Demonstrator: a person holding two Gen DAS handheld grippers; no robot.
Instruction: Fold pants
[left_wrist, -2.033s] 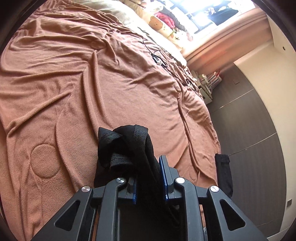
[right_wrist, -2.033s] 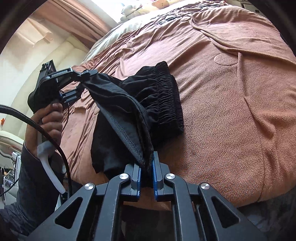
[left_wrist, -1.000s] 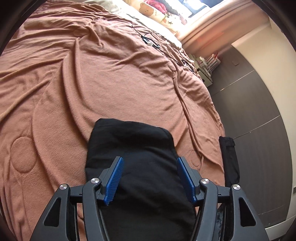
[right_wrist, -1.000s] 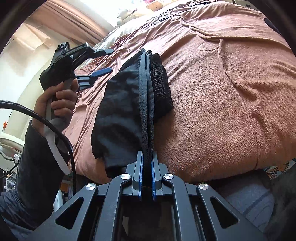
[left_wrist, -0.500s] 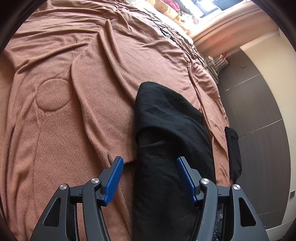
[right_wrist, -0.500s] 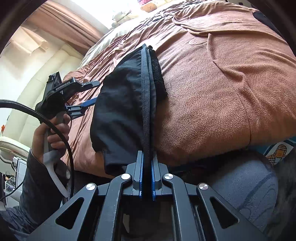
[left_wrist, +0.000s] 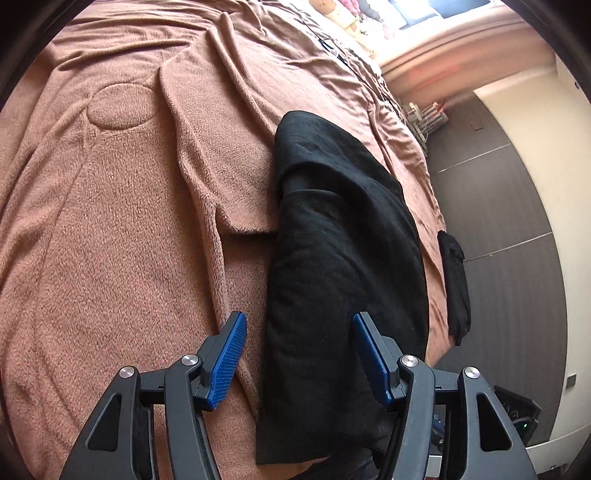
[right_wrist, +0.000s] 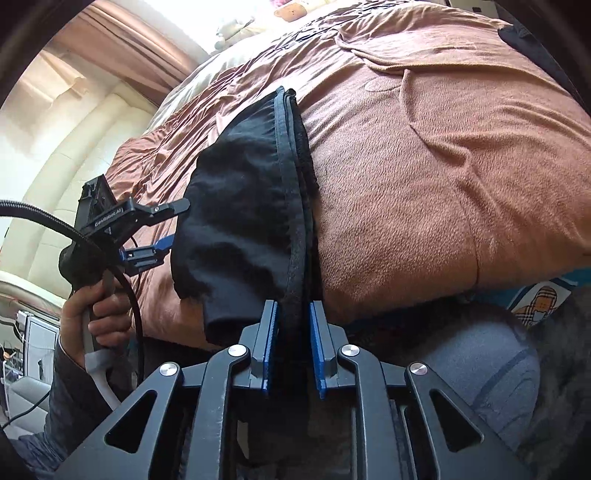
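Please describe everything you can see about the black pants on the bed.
The black pants look like soft, matte woven fabric, folded into a thick, long bundle. They lie on the brown blanket near the bed's edge, one end hanging slightly over it. Stacked hems or seams run along one side. The right tool is opening; its pads flank that edge without pressing it. The left tool stands open, with the bundle partly between its fingers, not gripped.

Daylight is admitted through an overexposed window (left_wrist: 417, 14); edges are bent and vignetted by fisheye distortion; focus is kept sharp.
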